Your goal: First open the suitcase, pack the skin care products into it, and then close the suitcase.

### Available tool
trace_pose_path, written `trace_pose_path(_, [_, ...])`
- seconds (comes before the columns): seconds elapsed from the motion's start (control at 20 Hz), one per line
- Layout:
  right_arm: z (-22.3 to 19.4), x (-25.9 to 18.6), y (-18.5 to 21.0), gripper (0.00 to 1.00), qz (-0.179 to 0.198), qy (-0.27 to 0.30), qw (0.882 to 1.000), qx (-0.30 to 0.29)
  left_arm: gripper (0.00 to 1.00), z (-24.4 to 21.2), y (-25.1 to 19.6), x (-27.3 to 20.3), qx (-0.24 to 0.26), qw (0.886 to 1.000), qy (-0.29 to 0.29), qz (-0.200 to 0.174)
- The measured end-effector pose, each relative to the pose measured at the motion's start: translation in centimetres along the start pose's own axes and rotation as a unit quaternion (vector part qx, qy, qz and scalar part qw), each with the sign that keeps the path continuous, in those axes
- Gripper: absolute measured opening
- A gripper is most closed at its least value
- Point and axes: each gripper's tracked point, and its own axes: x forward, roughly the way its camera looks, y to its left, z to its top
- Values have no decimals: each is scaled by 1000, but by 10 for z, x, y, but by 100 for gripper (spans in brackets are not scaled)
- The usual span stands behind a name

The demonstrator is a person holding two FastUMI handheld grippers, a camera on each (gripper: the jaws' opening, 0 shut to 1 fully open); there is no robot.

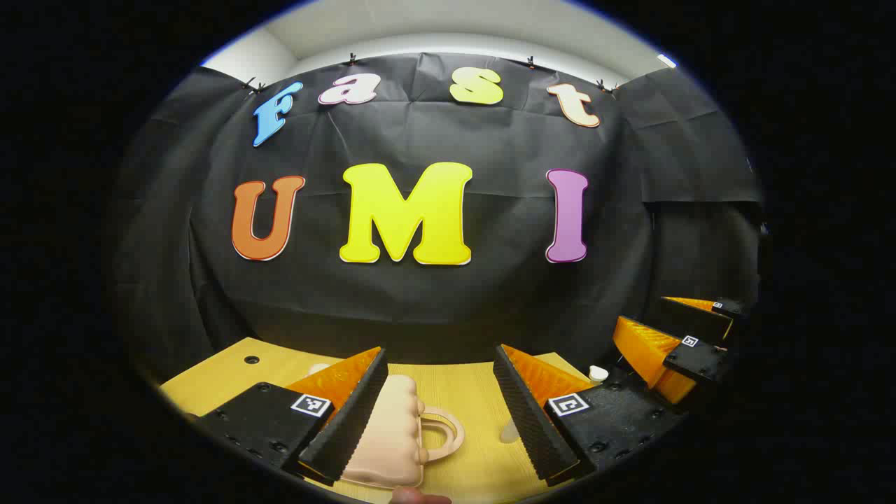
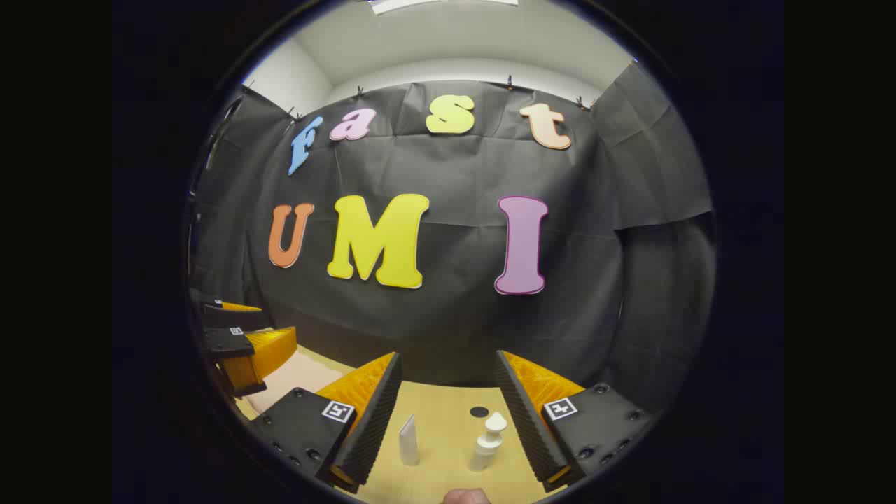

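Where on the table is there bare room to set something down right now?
Bare wood lies between the suitcase handle and the left gripper's right jaw, and at the table's far left corner around the small hole. In the right gripper view, the tube and pump bottle crowd the patch between the right gripper's jaws.

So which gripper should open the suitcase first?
Left. The closed suitcase lies between the open left gripper fingers, handle facing it. The right gripper faces the tube and pump bottle instead.
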Motion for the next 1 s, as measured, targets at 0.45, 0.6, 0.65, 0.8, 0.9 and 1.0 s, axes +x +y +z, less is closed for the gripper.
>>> trace_pose_path(0.45, [-5, -3, -2, 80, -3, 8, 1000, 9, 97, -8, 1, 0, 4, 1000, 8, 7])
trace_pose_path(0.6, [-7, -1, -6, 80, -4, 9, 1000, 9, 97, -11, 1, 0, 8, 1000, 12, 6])
trace_pose_path(0.65, [-7, -1, -6, 79, -5, 10, 1000, 10, 97, -14, 0, 1, 9, 1000, 15, 5])
trace_pose_path(0.8, [-11, -3, -12, 80, -8, 13, 1000, 11, 97, -19, -1, 1, 11, 1000, 23, 3])
trace_pose_path(0.9, [-13, -3, -15, 80, -11, 16, 1000, 10, 97, -24, -4, 1, 14, 999, 29, -1])
trace_pose_path(1.0, [-15, -5, -20, 79, -15, 17, 1000, 10, 97, -29, -10, 3, 22, 999, 36, -11])
